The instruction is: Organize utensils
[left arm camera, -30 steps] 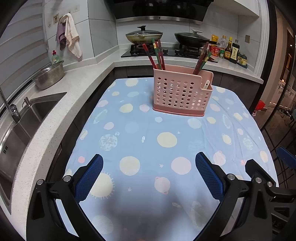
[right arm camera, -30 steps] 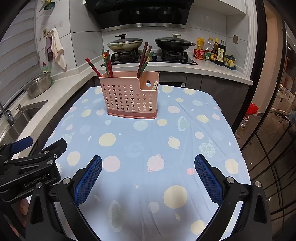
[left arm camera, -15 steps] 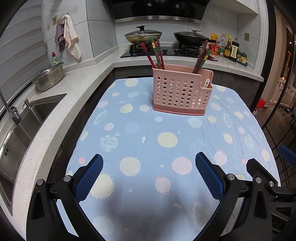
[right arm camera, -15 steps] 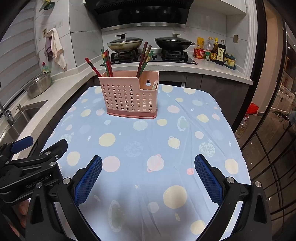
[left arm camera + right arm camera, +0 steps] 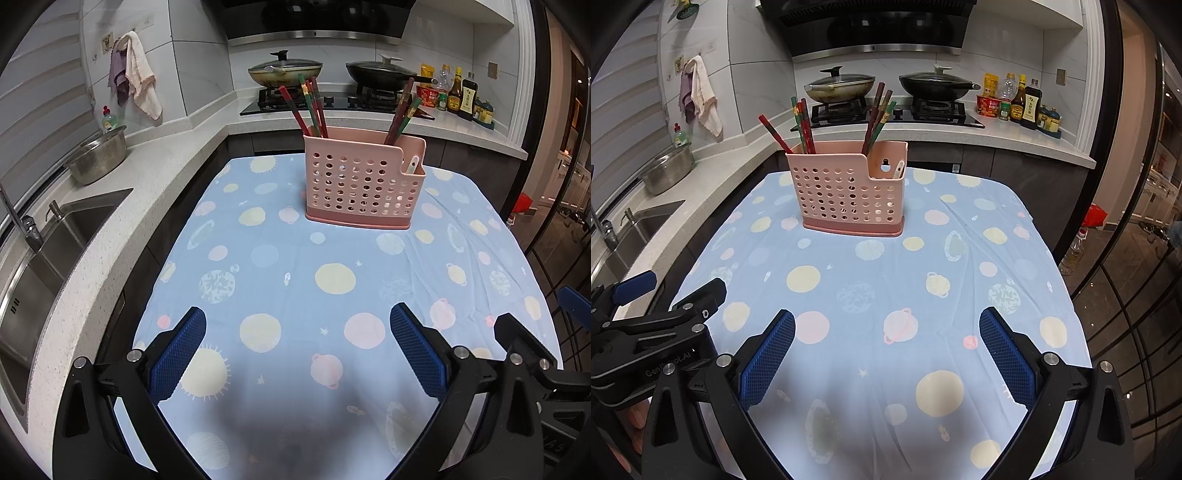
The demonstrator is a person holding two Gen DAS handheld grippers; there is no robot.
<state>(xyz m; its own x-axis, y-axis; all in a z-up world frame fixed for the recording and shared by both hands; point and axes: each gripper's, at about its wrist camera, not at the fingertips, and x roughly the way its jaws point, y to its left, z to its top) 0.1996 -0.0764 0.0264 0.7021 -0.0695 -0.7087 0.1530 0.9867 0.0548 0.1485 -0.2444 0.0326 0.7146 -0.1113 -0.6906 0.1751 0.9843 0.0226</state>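
Note:
A pink perforated utensil holder (image 5: 362, 182) stands upright on the far half of the table; it also shows in the right wrist view (image 5: 851, 192). Red and green chopsticks (image 5: 312, 107) lean in its left part, more chopsticks (image 5: 402, 112) in its middle part, and a white spoon handle (image 5: 412, 165) pokes from the low right pocket. My left gripper (image 5: 297, 328) is open and empty over the near table. My right gripper (image 5: 886, 328) is open and empty too, beside the left gripper (image 5: 653, 325).
A blue planet-print tablecloth (image 5: 295, 266) covers the table. A steel sink (image 5: 40, 251) and a metal bowl (image 5: 98, 158) sit on the left counter. Two lidded pans (image 5: 284, 68) stand on the stove behind, with sauce bottles (image 5: 458, 96) at the back right.
Both grippers stay open and near the table's front edge. The views have shifted only slightly; the holder and utensils have not moved.

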